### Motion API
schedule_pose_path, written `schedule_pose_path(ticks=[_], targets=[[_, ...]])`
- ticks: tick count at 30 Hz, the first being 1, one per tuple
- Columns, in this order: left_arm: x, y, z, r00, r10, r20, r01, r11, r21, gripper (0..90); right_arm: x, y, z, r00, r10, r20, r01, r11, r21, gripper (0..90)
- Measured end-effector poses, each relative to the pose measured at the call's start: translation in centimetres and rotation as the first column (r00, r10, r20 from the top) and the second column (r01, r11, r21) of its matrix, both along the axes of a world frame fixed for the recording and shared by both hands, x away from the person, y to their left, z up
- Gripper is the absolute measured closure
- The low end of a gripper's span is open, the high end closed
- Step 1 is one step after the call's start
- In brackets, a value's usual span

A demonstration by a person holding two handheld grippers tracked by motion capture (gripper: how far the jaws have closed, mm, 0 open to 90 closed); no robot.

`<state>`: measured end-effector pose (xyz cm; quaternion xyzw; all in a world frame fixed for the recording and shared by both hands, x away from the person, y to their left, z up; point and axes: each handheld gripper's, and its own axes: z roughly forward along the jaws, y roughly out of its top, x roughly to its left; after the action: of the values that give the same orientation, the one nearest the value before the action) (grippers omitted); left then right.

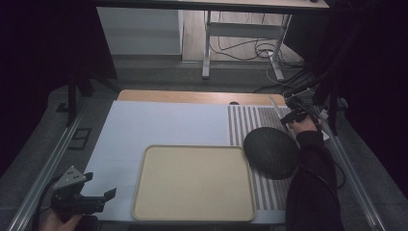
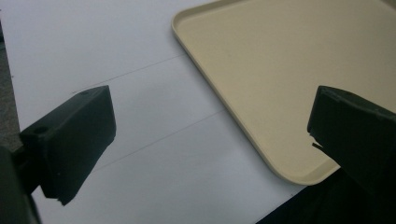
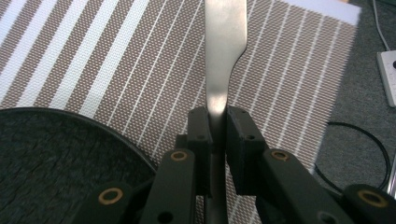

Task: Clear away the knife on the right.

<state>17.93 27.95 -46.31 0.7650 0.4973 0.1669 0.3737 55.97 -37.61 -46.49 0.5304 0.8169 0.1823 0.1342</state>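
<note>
While the right gripper (image 3: 217, 126) has its fingers (image 3: 200, 135) clamped on a metal knife (image 3: 223, 56), blade pointing away over the striped placemat (image 3: 116, 60), the item counts as picked up and in carriage.

Location: far right of the worktop (image 1: 159, 125), just beyond the dark plate (image 1: 270, 151) that sits on the placemat.

Left gripper (image 1: 98, 198): near left corner, fingers (image 2: 74, 140) spread wide and holding nothing, beside the beige tray (image 1: 192, 183).

Step in hand, by judgement: knife gripped at the handle end and lifted, ready for placing.

Next move, by judgement: carry the knife to its spot, likely alongside the plate or onto the tray, keep the blade level, lower until it rests flat, then part the fingers.
</note>
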Motion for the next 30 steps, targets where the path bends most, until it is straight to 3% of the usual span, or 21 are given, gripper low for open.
schedule_pose_path(ticks=[11, 20, 30], targets=[[0.0, 0.0, 0.0, 1.0, 0.002, 0.0, -0.002, 1.0, 0.001, 1.7, -0.8, -0.2, 2.2, 0.9989, 0.005, 0.046, -0.006, 0.9993, 0.037, 81.3], [0.0, 0.0, 0.0, 1.0, 0.002, 0.0, -0.002, 1.0, 0.003, 1.7, -2.1, 0.8, 4.3, 0.9964, 0.051, 0.067, -0.055, 0.9966, 0.061, 81.3], [0.0, 0.0, 0.0, 1.0, 0.002, 0.0, -0.002, 1.0, 0.004, 1.7, -3.9, 3.0, 4.4, 0.9915, 0.126, 0.032, -0.128, 0.9876, 0.09, 81.2]])
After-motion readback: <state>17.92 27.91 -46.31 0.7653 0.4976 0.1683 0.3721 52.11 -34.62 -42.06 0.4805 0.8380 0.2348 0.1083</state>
